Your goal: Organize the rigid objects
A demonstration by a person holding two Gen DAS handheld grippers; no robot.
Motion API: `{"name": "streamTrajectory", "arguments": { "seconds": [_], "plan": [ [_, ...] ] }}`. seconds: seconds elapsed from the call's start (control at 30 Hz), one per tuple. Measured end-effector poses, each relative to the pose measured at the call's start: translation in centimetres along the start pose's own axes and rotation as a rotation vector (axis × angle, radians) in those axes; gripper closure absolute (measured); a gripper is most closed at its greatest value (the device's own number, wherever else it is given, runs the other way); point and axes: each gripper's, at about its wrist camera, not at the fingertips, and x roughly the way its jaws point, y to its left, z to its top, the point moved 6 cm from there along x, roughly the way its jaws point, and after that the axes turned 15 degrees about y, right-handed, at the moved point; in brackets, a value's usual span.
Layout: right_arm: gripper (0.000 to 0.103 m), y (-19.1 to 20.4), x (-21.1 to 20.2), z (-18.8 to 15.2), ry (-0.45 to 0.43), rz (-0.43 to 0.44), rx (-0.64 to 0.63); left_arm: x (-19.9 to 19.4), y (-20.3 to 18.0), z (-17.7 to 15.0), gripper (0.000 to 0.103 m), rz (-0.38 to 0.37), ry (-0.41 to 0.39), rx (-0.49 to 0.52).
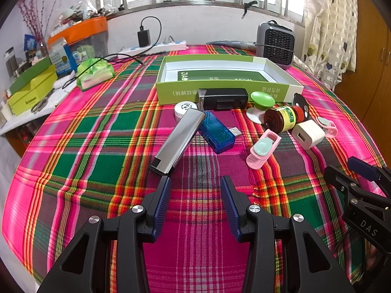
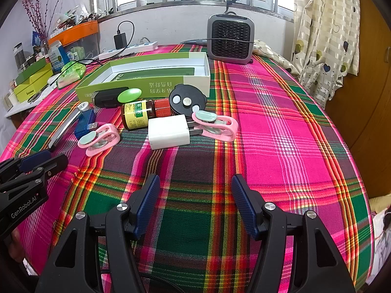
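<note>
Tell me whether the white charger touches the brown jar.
Cannot tell. In the right wrist view the white charger overlaps the brown jar, hiding any gap; in the left wrist view their edges meet with no plain gap or contact.

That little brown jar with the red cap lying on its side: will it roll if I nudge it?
Probably. The brown jar is round and lies on its side, so a sideways push likely rolls it. The white charger beside it may block it. Its glossy wall looks slippery, so clamp across the body.

"GenRobot.AI" is printed on the left hand-held gripper (image 2: 34,166), "DAS" on the right hand-held gripper (image 1: 361,175).
</note>
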Motion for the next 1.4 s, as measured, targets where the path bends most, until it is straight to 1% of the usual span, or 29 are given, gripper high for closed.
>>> {"name": "streamTrajectory", "arguments": {
  "seconds": [0.3,0.57,0.67,0.87,0.97,1.13,1.27,1.4],
  "plan": [
    [0.041,-0.1,0.0,0.0,0.001,0.003,-0.001,0.0,-0.1,0.0,0.062,-0.005,0.002,0.008],
    [0.042,-0.1,-0.1,0.2,0.020,0.034,-0.046,0.1,0.0,0.0,0.062,-0.044,0.022,0.068],
    [0.041,-1.3,-0.2,0.5,0.026,0.041,-0.062,0.0,0.3,0.0,0.063,-0.070,0.037,0.093],
    [0.041,-3.9,-0.7,2.1,0.001,0.027,-0.075,-0.1,0.9,0.0,0.063,-0.111,0.051,0.121],
    [0.041,-4.3,-0.3,3.0,0.007,0.031,-0.114,-0.2,1.0,0.2,0.063,-0.146,0.059,0.126],
    [0.041,-4.1,0.8,4.4,0.030,0.109,-0.207,-0.6,1.0,0.6,0.063,-0.169,0.056,0.140],
    [0.041,-3.8,1.7,5.2,0.049,0.143,-0.258,-0.7,1.4,1.2,0.062,-0.182,0.041,0.127],
    [0.041,-3.4,2.3,6.0,0.055,0.138,-0.316,-0.5,1.7,2.3,0.060,-0.179,0.034,0.127]
  ]
}}
